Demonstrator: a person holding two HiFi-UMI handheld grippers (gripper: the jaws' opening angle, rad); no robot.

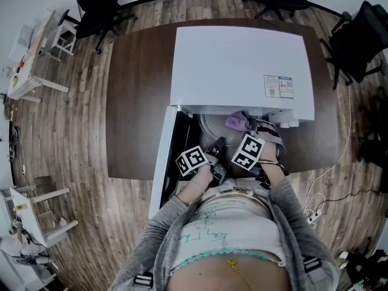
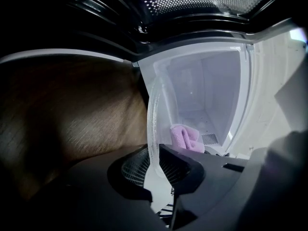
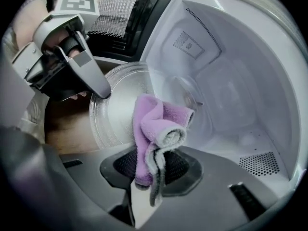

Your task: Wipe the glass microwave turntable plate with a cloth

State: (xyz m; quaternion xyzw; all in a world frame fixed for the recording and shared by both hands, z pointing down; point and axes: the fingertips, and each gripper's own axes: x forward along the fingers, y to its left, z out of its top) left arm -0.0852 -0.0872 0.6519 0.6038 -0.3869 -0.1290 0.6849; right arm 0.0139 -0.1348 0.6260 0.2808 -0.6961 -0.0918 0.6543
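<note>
Pushing hard with the cloth [image 3: 156,124] pinched in the right gripper [image 3: 151,170] could lever the plate [image 3: 115,114] from the left gripper [image 2: 156,165], clamped on its ten-o'clock rim.

1. Grey long-sleeved cardigan [image 1: 163,232] over a white top [image 1: 227,223] with teal scribbled lettering
2. String of turquoise beads [image 1: 230,254] across the waist, with a thin gold chain [image 1: 237,271] below it
3. Left tongs [image 2: 156,165] and right tongs [image 3: 151,170] have dark grey bodies and black mesh-textured pads [image 3: 180,165]
4. Each carries a white cube [image 1: 195,159] with black square markers
</note>
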